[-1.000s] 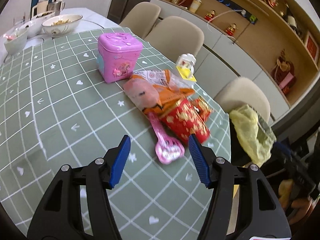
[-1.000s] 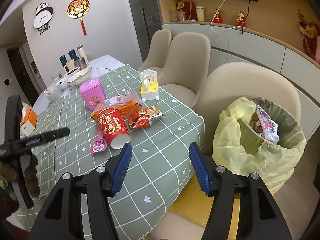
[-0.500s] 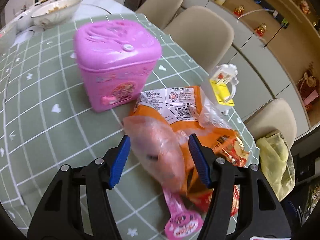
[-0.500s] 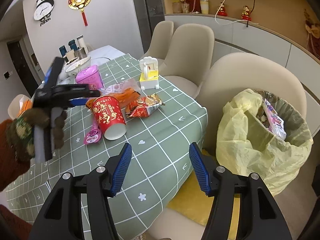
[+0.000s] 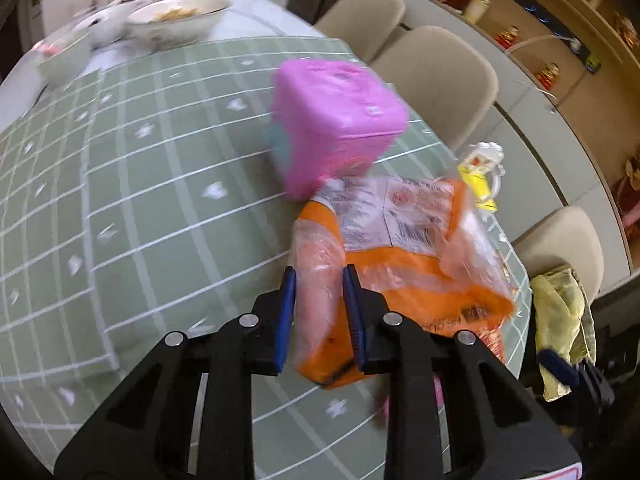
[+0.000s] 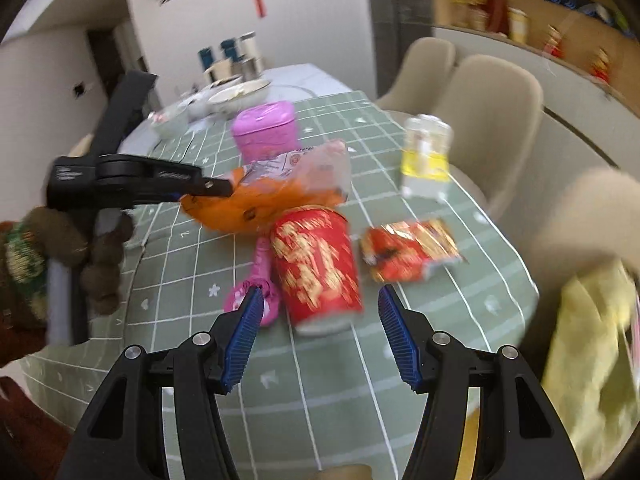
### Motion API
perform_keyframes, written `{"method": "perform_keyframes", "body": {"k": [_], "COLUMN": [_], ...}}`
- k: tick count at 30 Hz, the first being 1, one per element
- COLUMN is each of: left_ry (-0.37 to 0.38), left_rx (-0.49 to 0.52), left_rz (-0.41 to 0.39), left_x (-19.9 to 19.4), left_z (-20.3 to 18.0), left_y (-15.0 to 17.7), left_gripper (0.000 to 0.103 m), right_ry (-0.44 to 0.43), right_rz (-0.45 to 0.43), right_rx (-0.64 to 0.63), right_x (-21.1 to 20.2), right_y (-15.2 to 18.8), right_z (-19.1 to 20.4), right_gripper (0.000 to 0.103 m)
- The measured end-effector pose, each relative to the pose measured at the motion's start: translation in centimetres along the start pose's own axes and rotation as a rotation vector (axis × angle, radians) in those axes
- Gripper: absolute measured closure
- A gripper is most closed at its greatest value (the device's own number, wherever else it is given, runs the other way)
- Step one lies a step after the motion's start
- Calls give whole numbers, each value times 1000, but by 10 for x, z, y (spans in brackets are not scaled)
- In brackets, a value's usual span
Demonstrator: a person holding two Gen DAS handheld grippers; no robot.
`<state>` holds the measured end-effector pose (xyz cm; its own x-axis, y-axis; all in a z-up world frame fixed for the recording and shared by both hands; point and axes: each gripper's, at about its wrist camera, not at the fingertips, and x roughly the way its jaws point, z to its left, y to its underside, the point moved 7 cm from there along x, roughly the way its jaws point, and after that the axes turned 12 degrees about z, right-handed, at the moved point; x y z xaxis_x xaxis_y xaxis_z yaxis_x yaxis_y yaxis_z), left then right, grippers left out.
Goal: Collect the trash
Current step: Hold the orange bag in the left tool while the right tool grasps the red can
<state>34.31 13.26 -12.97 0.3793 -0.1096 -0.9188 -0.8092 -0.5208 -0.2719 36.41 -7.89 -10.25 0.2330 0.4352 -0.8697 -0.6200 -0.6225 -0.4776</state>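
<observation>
My left gripper (image 5: 319,276) is shut on the near end of an orange plastic snack bag (image 5: 404,256), which looks lifted a little off the green checked tablecloth (image 5: 140,184). The right wrist view shows the same bag (image 6: 276,188) held by the left gripper (image 6: 224,188). My right gripper (image 6: 320,312) is open, just in front of a red paper cup (image 6: 316,260) lying on its side. A pink spoon-shaped wrapper (image 6: 256,284) lies left of the cup. A red and gold snack wrapper (image 6: 408,248) lies to its right.
A pink box (image 5: 336,120) stands behind the bag. A yellow and white toy (image 6: 426,160) stands near the table's right edge. Bowls (image 5: 176,20) sit at the far end. Beige chairs (image 5: 440,76) line the right side. A yellow-lined trash bin (image 6: 592,368) stands at the right.
My left gripper has closed on the orange bag and raised it. My right gripper has moved in over the table toward the red cup.
</observation>
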Motion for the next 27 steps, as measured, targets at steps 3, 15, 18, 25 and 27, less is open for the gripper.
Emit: {"method": "perform_keyframes", "body": {"k": [3, 15, 18, 25, 27], "left_ry": [-7, 42, 15, -34, -46], "left_rx": [-46, -7, 5, -3, 0], "left_rz": [13, 35, 22, 25, 28], "left_x": [0, 1, 1, 12, 16], "left_z": [18, 20, 19, 23, 23], "left_y": [6, 16, 16, 10, 7], "left_gripper": [80, 62, 60, 57, 57], "right_ry": [5, -23, -17, -19, -14], "right_rz": [17, 139, 148, 119, 108], "right_rx": [-18, -60, -32, 108, 137], "right_x": [19, 53, 44, 10, 1], "right_y": [-18, -21, -11, 21, 29], "right_z": [-1, 6, 3, -16, -19], "right_gripper": [47, 45, 48, 50, 50]}}
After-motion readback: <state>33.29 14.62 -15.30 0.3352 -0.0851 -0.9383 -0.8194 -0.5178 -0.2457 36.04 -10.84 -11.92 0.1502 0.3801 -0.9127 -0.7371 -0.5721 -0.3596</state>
